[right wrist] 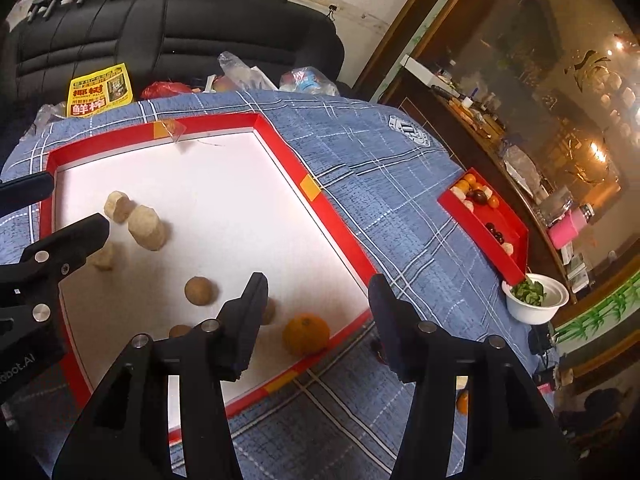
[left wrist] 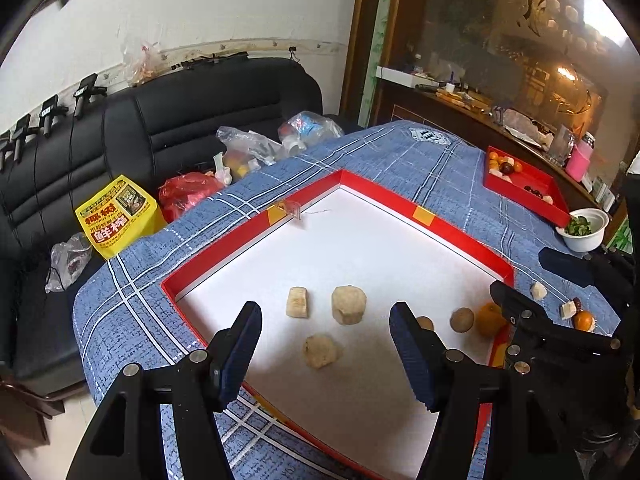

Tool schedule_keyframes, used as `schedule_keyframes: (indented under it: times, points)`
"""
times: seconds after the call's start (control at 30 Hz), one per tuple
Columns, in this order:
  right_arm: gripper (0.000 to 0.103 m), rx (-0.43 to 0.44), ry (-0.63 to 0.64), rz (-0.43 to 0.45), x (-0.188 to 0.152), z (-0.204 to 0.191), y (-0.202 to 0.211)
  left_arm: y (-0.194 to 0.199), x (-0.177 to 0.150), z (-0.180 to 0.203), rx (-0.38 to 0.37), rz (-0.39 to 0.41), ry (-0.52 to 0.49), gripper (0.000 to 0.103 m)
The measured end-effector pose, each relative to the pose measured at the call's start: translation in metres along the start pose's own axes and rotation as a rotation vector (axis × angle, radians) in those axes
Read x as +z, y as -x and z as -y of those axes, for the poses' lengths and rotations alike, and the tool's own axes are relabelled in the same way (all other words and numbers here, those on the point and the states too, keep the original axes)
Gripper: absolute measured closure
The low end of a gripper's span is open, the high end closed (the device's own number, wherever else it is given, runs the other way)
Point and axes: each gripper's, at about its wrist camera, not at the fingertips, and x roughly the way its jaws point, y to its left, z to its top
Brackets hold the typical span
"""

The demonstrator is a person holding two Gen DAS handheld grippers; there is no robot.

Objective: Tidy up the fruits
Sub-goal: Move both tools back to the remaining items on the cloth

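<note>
A large red-rimmed white tray (left wrist: 224,246) (right wrist: 344,236) lies on the blue checked cloth. Three pale chunks (left wrist: 348,304) (right wrist: 147,227) sit in it, with brown round fruits (left wrist: 462,319) (right wrist: 198,290) and an orange (left wrist: 491,318) (right wrist: 306,334) near its right rim. My left gripper (left wrist: 325,316) hangs open above the pale chunks, gripping nothing; its body shows at the left in the right wrist view (right wrist: 60,248). My right gripper (right wrist: 318,284) stands open above the orange, its pads apart from the fruit. A small red tray (left wrist: 560,206) (right wrist: 518,236) at the far right holds mixed fruits.
A white bowl of greens (left wrist: 586,228) (right wrist: 534,300) stands by the small tray. Loose fruit pieces (left wrist: 572,314) lie on the cloth at the right, among them a small orange (right wrist: 463,402). Behind the table are a black sofa (left wrist: 180,120) with plastic bags and a yellow bag (left wrist: 116,216), and a wooden cabinet at the right.
</note>
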Motion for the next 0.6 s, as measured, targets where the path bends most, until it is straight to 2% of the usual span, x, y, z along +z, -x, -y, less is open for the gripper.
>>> schedule_keyframes:
  times: [0.4, 0.5, 0.6]
  points:
    - [0.051, 0.0, -0.06, 0.018, -0.023, 0.021, 0.016, 0.023, -0.005, 0.03, -0.022, 0.027, -0.056, 0.039]
    - [0.051, 0.019, -0.116, 0.006, -0.047, 0.039, 0.018, 0.028, -0.009, 0.048, -0.045, 0.037, -0.089, 0.039]
    - [0.051, 0.052, -0.211, -0.03, -0.086, 0.07, 0.016, 0.027, -0.018, 0.076, -0.088, 0.024, -0.147, 0.038]
